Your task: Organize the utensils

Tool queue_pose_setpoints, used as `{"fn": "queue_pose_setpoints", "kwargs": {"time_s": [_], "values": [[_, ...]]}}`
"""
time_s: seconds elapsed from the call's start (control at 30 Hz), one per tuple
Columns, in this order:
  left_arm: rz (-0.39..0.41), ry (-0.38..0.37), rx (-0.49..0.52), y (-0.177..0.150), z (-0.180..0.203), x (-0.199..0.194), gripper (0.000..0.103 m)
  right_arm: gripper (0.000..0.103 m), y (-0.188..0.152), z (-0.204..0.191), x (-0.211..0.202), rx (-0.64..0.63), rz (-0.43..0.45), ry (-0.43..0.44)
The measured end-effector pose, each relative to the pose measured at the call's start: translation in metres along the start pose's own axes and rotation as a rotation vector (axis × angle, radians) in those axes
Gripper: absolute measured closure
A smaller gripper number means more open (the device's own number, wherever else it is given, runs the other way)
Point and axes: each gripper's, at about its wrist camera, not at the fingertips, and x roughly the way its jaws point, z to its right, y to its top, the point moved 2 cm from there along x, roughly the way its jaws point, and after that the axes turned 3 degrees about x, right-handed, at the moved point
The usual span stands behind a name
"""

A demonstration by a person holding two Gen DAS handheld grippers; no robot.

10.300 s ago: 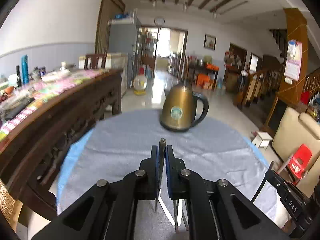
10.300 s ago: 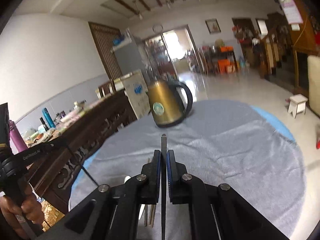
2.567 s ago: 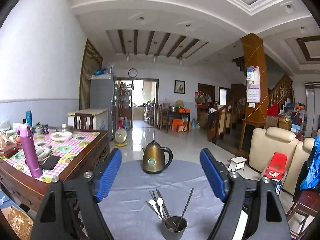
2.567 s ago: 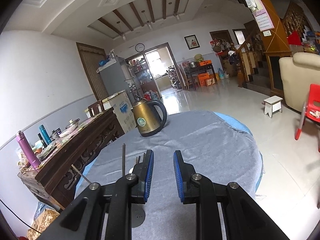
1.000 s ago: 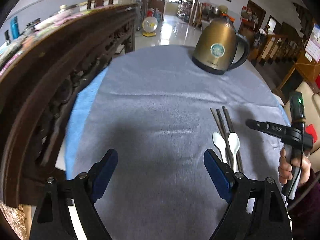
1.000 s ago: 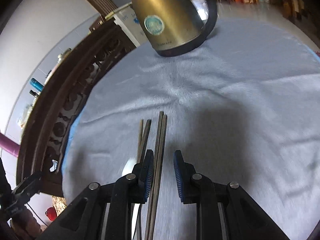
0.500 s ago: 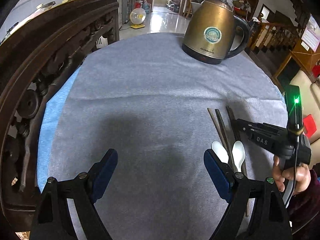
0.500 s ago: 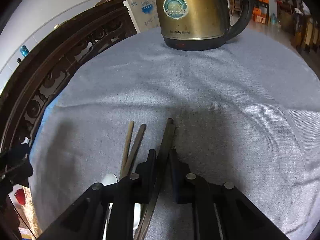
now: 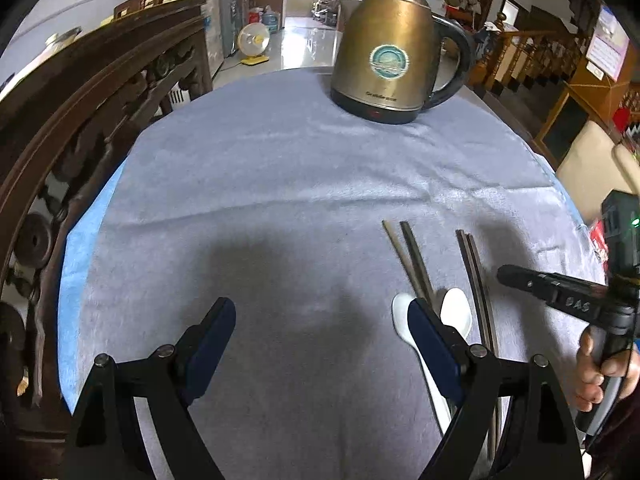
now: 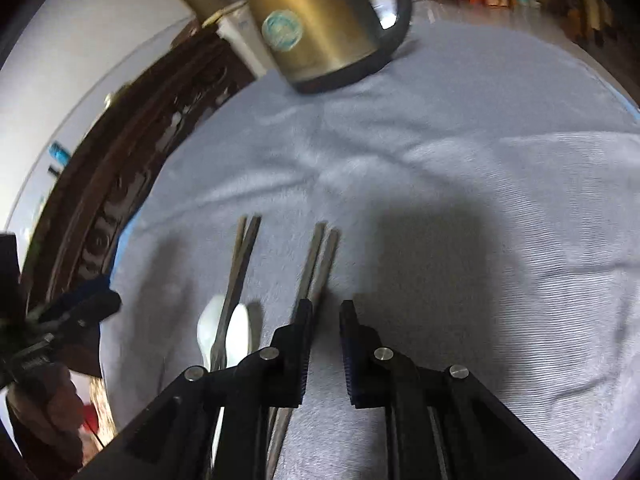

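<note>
Right gripper (image 10: pixel 323 308) apart, left gripper (image 9: pixel 320 316) wide apart; both empty.
We lift clear gently: chopsticks (image 10: pixel 318 264) apparently lie just left of its tips.

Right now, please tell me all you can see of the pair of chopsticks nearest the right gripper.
The right-hand pair of chopsticks is dark, slim and square-ended, possibly wood or metal. Both sticks lie flat on the grey cloth, side by side and touching, tips toward the kettle. Their near ends pass beneath the open right gripper, which grips nothing.
</note>
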Motion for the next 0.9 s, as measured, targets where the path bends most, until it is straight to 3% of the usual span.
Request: {"fn": "queue_pose_setpoints", "kwargs": {"time_s": [0.13, 0.23, 0.47, 0.53, 0.7, 0.83, 0.9], "values": [[-0.025, 0.005, 0.003, 0.010, 0.009, 0.017, 0.015, 0.084, 0.007, -0.006, 0.003, -0.003, 0.010, 0.003], [-0.035, 0.006, 0.013, 0.012, 0.015, 0.024, 0.015, 0.083, 0.007, -0.017, 0.020, -0.045, -0.018, -0.066], [-0.022, -0.005, 0.056, 0.021, 0.031, 0.028, 0.015, 0.094, 0.007, -0.010, 0.017, -0.076, -0.005, -0.176], [-0.027, -0.015, 0.073, 0.027, 0.039, 0.033, 0.015, 0.089, 0.008, -0.003, 0.012, -0.030, -0.016, -0.148], [-0.032, -0.022, 0.070, 0.038, 0.047, 0.040, 0.016, 0.088, 0.017, -0.003, 0.009, 0.051, 0.001, -0.051], [-0.039, 0.005, 0.063, 0.034, 0.037, 0.038, 0.016, 0.088, 0.015, -0.014, 0.021, -0.007, 0.000, -0.109], [-0.044, 0.011, 0.058, 0.031, 0.033, 0.037, 0.023, 0.089, 0.013, -0.018, 0.020, -0.040, 0.009, -0.134]]}}
